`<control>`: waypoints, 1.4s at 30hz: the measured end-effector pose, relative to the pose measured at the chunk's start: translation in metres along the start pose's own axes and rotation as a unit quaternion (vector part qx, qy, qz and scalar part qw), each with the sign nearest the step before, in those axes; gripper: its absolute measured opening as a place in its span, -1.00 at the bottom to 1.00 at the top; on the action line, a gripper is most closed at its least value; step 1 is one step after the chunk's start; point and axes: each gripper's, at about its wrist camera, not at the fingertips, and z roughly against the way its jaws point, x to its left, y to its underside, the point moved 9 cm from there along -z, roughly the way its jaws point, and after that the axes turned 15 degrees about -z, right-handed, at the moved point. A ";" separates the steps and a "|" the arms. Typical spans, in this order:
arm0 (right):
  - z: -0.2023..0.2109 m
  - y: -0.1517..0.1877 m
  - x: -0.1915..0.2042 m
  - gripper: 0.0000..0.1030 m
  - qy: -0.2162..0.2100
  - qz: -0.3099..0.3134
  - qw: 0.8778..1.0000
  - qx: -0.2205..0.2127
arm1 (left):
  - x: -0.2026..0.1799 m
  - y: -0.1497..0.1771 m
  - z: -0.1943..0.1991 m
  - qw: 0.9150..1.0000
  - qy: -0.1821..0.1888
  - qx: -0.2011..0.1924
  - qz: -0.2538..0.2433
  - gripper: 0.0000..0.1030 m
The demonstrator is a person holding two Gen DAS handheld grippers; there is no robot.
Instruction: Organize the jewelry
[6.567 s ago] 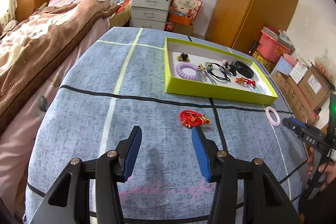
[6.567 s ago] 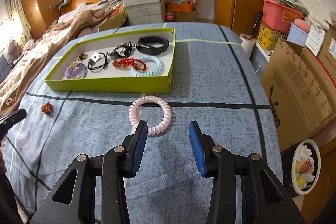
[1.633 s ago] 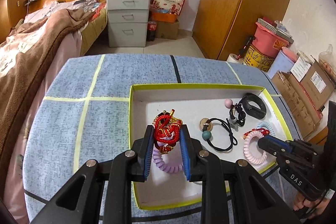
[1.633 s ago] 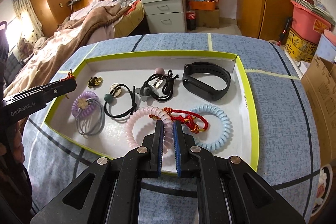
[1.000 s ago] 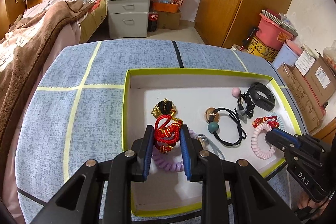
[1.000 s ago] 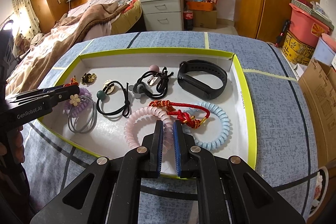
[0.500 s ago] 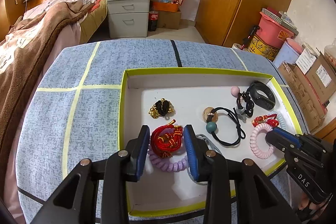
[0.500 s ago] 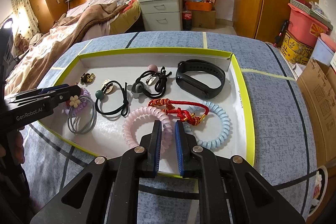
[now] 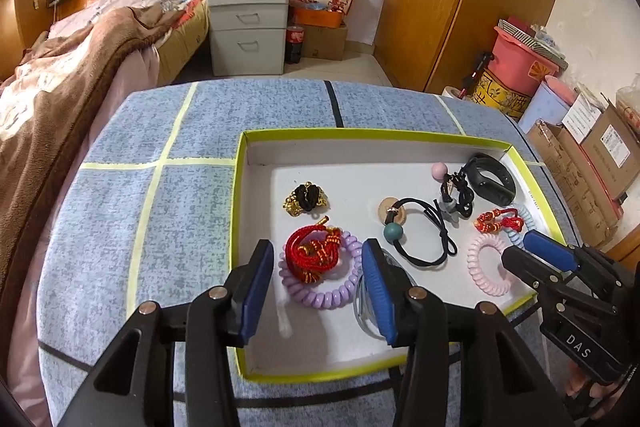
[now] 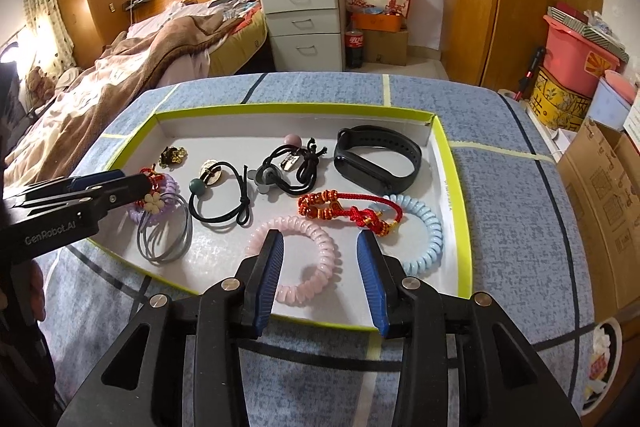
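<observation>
Left wrist view: left gripper [image 9: 316,267] jaws have just been opening and are now spread; red cord bracelet [image 9: 314,253] is seen lying free between them, on the purple coil band [image 9: 320,291], inside the green-rimmed tray [image 9: 238,187]. Right wrist view: right gripper [image 10: 320,267] jaws likewise just opened wide; pink coil band [image 10: 298,255] is left flat on the tray floor, beside the blue coil band [image 10: 424,231].

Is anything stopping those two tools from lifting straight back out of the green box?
Nothing visible. Both tools' jaws have just been opening: the left tool straddles the red cord, the right tool the pink coil, neither gripped, inside the box.
</observation>
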 end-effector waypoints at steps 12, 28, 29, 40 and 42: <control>0.044 0.013 0.002 -0.23 0.002 -0.011 0.999 -0.042 | -0.006 0.022 0.049 0.997 -0.064 -0.039 0.016 0.06; 0.086 0.043 0.015 -0.23 -0.014 -0.005 0.997 -0.078 | -0.023 0.054 0.102 0.988 -0.139 -0.073 0.009 0.06; 0.088 0.045 0.016 -0.23 -0.015 -0.003 0.997 -0.080 | -0.024 0.055 0.104 0.988 -0.135 -0.076 0.011 0.06; 0.097 0.058 0.020 -0.14 -0.023 -0.013 0.996 -0.087 | -0.040 0.060 0.110 0.989 -0.118 -0.085 0.007 0.06; 0.097 0.058 0.019 -0.14 -0.024 -0.015 0.996 -0.087 | -0.042 0.059 0.111 0.989 -0.116 -0.088 0.006 0.06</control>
